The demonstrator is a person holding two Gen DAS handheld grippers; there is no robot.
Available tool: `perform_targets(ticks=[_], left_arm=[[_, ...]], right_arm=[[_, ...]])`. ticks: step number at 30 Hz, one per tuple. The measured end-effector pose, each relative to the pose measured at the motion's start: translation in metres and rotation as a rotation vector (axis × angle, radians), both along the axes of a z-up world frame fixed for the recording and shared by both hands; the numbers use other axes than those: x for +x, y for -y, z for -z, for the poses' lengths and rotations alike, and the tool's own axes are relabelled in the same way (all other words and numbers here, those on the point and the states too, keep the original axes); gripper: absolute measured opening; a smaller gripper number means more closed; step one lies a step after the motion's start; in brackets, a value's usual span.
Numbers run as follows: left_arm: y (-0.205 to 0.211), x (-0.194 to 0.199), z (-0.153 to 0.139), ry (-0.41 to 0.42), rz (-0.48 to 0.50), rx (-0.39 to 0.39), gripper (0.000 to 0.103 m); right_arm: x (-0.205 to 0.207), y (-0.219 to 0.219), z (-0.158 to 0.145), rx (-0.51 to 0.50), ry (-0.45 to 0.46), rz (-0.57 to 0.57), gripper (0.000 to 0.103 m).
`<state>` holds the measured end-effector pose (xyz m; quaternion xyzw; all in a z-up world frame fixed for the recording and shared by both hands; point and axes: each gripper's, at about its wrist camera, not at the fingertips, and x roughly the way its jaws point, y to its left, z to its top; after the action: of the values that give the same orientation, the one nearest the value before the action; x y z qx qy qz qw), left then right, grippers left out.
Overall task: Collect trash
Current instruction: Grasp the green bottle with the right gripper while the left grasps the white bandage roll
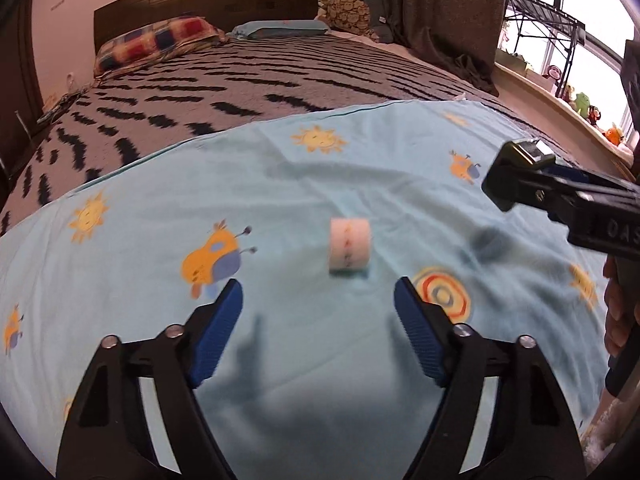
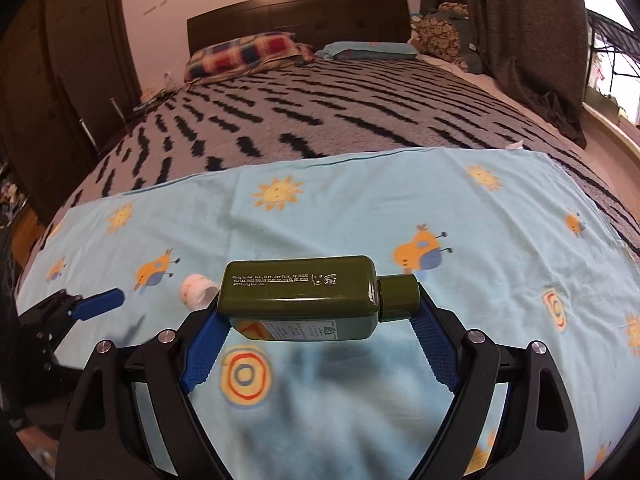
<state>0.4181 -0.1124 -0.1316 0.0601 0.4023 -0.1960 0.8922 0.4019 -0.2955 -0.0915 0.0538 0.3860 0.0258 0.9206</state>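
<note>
A small white roll of tape [image 1: 349, 250] lies on the light blue cartoon-print sheet [image 1: 280, 184], a little beyond the tips of my left gripper [image 1: 318, 308]. That gripper is open, with nothing between its blue pads. My right gripper [image 2: 320, 320] is shut on a dark green bottle [image 2: 300, 294], held lengthwise above the sheet with one pad on its base and the other on its cap. In the right wrist view the roll [image 2: 196, 290] sits left of the bottle, with one of the left gripper's blue pads [image 2: 100, 305] beside it. The bottle's base [image 1: 508, 184] shows at the right of the left wrist view.
The sheet covers the near end of a bed with a grey, black-marked blanket [image 2: 320, 112]. Pillows [image 2: 244, 54] and a dark headboard [image 2: 296, 12] are at the far end. A dark wardrobe [image 2: 60, 80] stands left; curtains [image 1: 448, 12] and a window ledge with toys [image 1: 580, 100] are right. A hand [image 1: 616, 304] holds the right gripper.
</note>
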Motion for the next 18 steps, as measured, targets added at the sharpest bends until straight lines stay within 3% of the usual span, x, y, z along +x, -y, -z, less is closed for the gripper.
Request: perform_targets(ticks=[5, 7, 9, 10, 18], left_arm=[[0.021, 0.019, 0.005, 0.009, 0.016, 0.009, 0.068], [0.029, 0.027, 0.011, 0.002, 0.03, 0.017, 0.055], [0.033, 0.031, 0.017, -0.025, 0.04, 0.011, 0.031], [0.033, 0.033, 0.02, -0.039, 0.041, 0.011, 0.025], [0.008, -0.007, 0.006, -0.02, 0.017, -0.002, 0.023]], right_arm=[[-0.002, 0.011, 0.009, 0.012, -0.014, 0.003, 0.086], [-0.004, 0.013, 0.011, 0.007, -0.021, 0.001, 0.086], [-0.007, 0.014, 0.013, 0.005, -0.025, 0.002, 0.086], [-0.008, 0.014, 0.013, 0.005, -0.026, 0.002, 0.086], [-0.04, -0.005, 0.009, -0.019, -0.022, -0.032, 0.086]])
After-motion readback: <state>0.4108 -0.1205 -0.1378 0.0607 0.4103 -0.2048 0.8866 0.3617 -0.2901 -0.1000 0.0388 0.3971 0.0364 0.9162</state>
